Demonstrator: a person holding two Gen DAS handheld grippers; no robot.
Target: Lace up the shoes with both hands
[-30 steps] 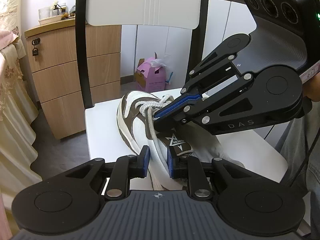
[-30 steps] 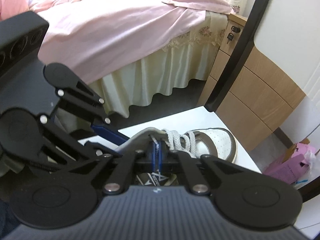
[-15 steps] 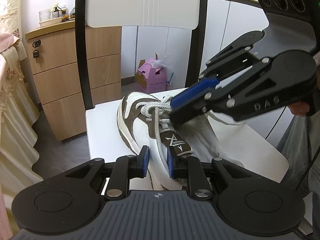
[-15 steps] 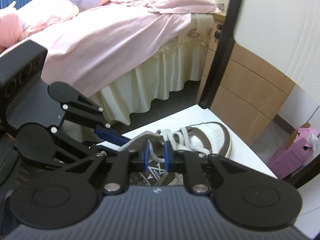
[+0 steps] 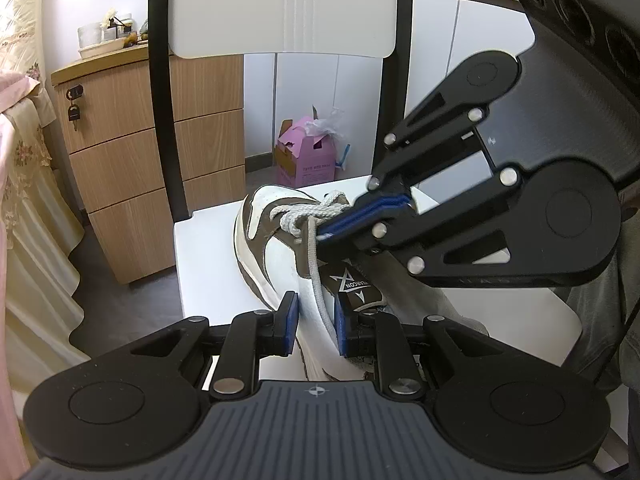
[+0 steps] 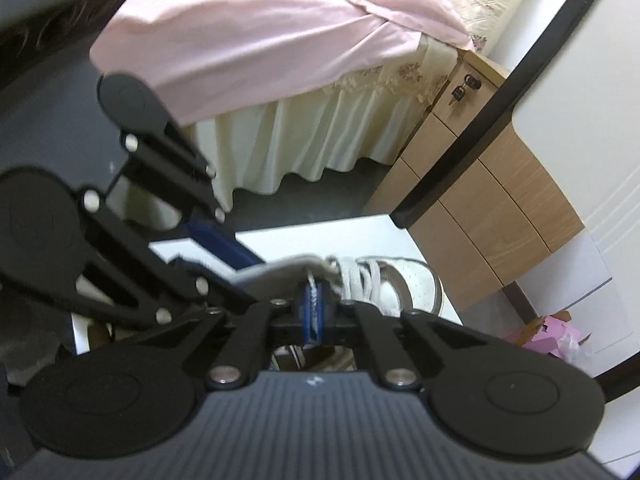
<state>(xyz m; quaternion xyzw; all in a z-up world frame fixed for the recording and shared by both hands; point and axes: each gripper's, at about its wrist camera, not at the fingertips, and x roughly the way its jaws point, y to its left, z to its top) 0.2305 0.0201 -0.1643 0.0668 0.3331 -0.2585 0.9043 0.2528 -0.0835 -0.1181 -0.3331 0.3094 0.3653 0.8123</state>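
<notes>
Sneaker (image 5: 272, 248) sits on the chair seat (image 5: 204, 256) between both tools. Right gripper (image 5: 332, 229) is pinched on the white lace (image 5: 316, 276), apparently. Left gripper (image 5: 316, 322) stands apart, straddling the shoe's collar.

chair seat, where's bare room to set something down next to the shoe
Bare white chair seat lies between the brown-and-white sneaker and the seat's left edge, behind the black frame post. The sneaker's near end is crowded: left gripper straddles it, right gripper pinches the white lace.
</notes>
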